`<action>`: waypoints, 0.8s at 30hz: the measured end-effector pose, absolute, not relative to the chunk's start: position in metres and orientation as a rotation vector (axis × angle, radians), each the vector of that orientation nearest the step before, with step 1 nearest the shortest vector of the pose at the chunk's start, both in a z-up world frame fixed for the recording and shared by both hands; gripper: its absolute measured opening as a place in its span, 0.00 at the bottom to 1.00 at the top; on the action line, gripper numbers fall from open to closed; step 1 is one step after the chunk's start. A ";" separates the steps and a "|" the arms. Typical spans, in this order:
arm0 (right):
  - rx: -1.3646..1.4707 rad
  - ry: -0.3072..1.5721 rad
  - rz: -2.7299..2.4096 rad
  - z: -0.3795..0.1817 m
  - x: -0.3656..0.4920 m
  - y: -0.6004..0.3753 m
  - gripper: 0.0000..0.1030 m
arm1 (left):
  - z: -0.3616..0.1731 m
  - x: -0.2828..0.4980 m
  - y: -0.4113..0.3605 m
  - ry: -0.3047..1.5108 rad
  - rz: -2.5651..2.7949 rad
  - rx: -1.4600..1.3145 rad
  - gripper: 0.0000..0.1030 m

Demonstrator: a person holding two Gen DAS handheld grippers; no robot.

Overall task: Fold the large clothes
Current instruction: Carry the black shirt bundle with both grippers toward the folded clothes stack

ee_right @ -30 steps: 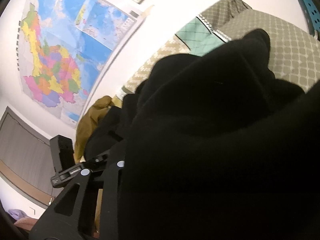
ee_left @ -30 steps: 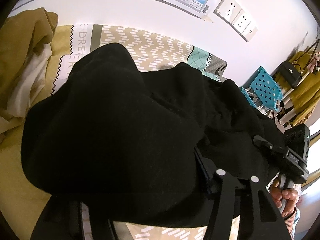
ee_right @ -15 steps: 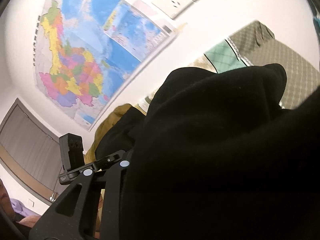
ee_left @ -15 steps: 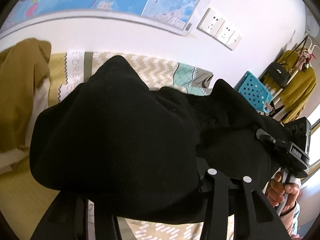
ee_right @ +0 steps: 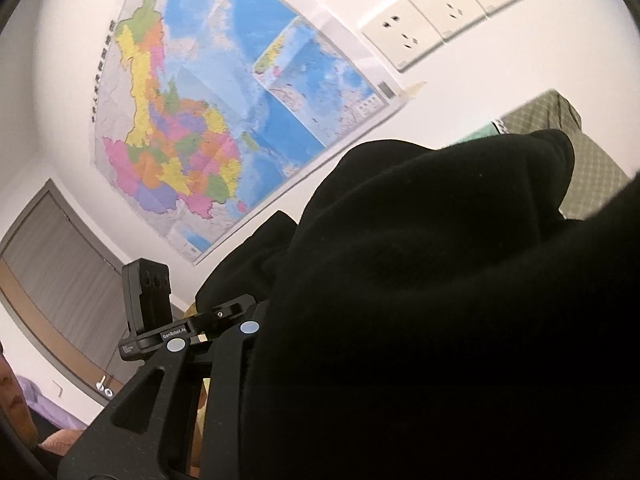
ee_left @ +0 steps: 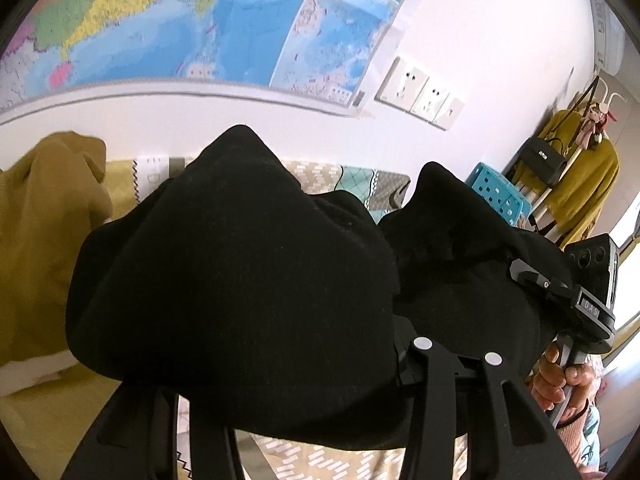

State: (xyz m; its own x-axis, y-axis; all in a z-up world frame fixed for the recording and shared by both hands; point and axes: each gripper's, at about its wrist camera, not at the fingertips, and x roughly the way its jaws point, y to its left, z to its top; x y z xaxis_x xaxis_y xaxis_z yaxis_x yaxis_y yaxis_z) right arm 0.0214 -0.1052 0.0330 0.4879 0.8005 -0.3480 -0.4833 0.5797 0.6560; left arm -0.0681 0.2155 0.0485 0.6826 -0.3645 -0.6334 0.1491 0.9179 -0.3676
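Observation:
A big black garment (ee_left: 240, 280) is bunched up and lifted off the bed, filling the middle of the left wrist view. My left gripper (ee_left: 292, 364) is buried in it; the cloth hides the fingertips and hangs from the jaws. In the right wrist view the same black garment (ee_right: 440, 320) covers my right gripper (ee_right: 340, 340), of which only one finger (ee_right: 192, 368) shows. The right gripper (ee_left: 520, 276) also shows at the garment's right end, a hand (ee_left: 560, 380) on its handle. The left gripper (ee_right: 224, 312) bites the cloth's far end.
A mustard garment (ee_left: 48, 220) lies at the left on the patterned bed cover (ee_left: 320, 172). Behind are a wall map (ee_left: 200, 20) and sockets (ee_left: 420, 92). A blue crate (ee_left: 500, 196) and a coat rack (ee_left: 580, 184) with a yellow coat stand at the right.
Both grippers have risen with the black garment in them. The bed has sunk lower in both views and more of the wall map shows.

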 end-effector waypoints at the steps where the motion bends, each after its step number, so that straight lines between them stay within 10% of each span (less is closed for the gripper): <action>1: 0.517 0.685 0.832 0.035 0.020 -0.105 0.25 | 0.054 -0.069 0.217 0.759 -0.290 -0.293 0.42; 24: 0.459 0.525 1.062 0.145 0.057 -0.009 0.25 | 0.181 -0.095 0.292 0.525 -0.112 -0.205 0.41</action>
